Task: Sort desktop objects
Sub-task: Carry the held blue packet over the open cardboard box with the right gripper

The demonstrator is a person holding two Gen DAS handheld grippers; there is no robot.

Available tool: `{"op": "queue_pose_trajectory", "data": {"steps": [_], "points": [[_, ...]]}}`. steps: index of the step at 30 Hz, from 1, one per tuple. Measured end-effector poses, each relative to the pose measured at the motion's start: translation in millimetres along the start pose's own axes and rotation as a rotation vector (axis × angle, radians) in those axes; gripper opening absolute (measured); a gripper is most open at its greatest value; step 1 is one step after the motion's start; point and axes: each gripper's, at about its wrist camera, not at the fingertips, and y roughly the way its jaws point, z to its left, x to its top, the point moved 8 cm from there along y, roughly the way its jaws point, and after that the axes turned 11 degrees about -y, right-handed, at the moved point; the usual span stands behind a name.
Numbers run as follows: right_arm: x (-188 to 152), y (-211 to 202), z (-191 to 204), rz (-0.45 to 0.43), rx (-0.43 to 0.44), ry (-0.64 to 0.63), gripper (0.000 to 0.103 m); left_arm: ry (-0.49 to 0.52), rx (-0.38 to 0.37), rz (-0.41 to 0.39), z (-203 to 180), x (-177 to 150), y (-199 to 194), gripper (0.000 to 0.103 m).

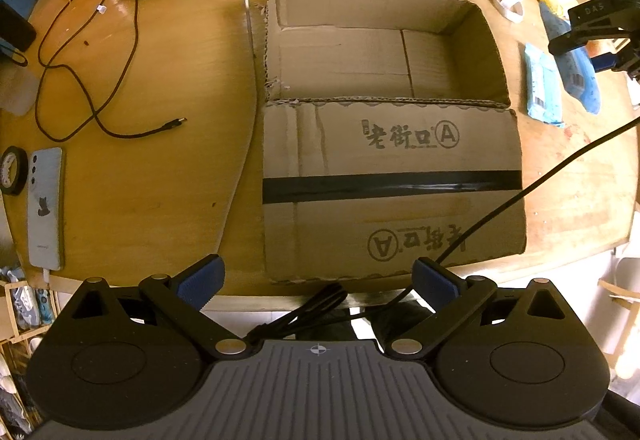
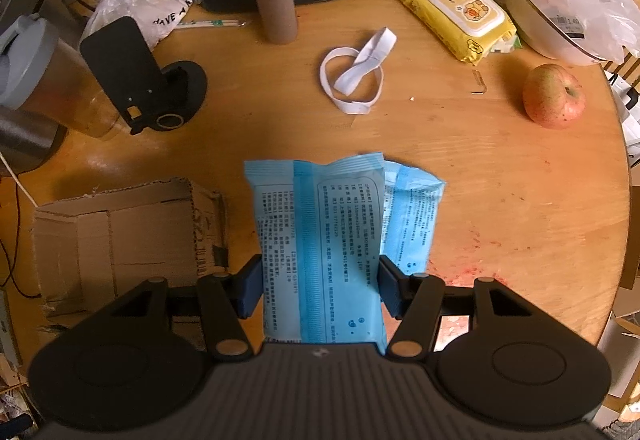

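On the round wooden tabletop (image 1: pixel 168 176), a pale blue phone (image 1: pixel 45 208) lies at nine o'clock and an open cardboard box (image 1: pixel 384 52) sits at the centre. The left gripper (image 1: pixel 318 278) hangs over the box's folded flap, jaws wide and holding nothing. The right gripper (image 2: pixel 318 290) has its jaws closed narrow on a light blue packet (image 2: pixel 320 240), flat, printed with dark text, a darker stripe down its length. A second blue packet (image 2: pixel 416 220) lies beneath, at three o'clock of the box.

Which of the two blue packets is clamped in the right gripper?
The front blue packet, squeezed between the right gripper pads. The other blue packet lies flat on the table behind it, partly hidden.
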Motion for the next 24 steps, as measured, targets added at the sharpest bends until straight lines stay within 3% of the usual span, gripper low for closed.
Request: {"op": "queue_pose_trajectory", "data": {"steps": [24], "points": [[6,-2,40,-0.011,0.003,-0.03,0.057,-0.012,-0.013,0.002,23,-3,0,0.103]]}}
